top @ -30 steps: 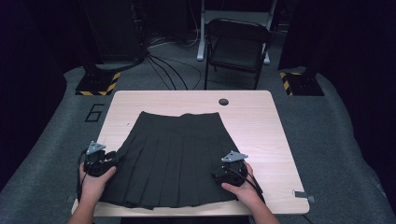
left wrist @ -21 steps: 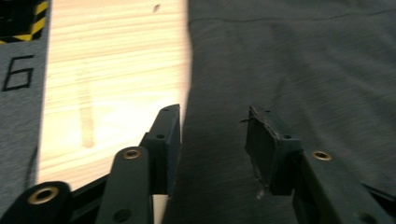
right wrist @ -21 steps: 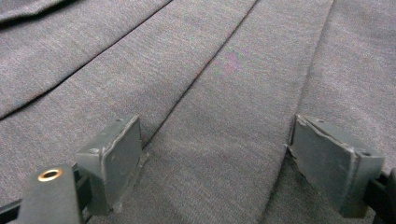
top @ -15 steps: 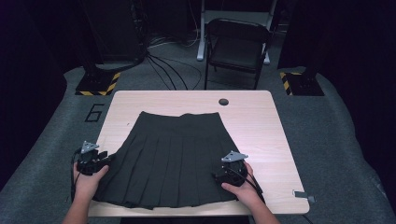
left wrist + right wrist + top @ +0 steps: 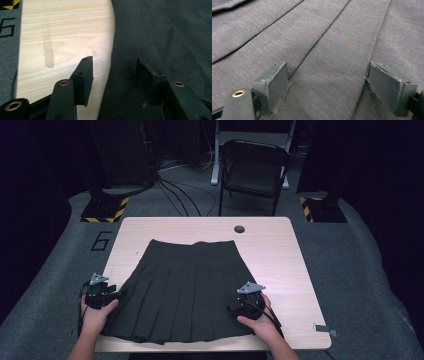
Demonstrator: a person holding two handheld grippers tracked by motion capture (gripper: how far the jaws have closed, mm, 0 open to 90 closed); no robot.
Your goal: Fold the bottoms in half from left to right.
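A dark pleated skirt (image 5: 185, 285) lies flat on the wooden table (image 5: 280, 255), waistband away from me. My left gripper (image 5: 118, 294) sits at the skirt's left edge near the hem. Its jaws have just been opening. In the left gripper view the left gripper (image 5: 113, 62) straddles that skirt (image 5: 162, 37) edge, one jaw over bare table (image 5: 65, 37), the other over cloth, and the pads are not pressing. My right gripper (image 5: 235, 306) rests low on the skirt's right side. In the right gripper view the right gripper (image 5: 327, 67) stands wide open over the skirt's pleats (image 5: 324, 37).
A round cable hole (image 5: 239, 228) sits near the table's far edge. A folding chair (image 5: 255, 170) and floor cables (image 5: 175, 190) lie beyond the table. A painted 6 (image 5: 101, 240) marks the floor at the left. A small tag (image 5: 325, 327) lies at the table's near right corner.
My left gripper has shifted slightly outward to the skirt's left edge, and the lower left of the skirt lies a touch wider. The right gripper has stayed put.
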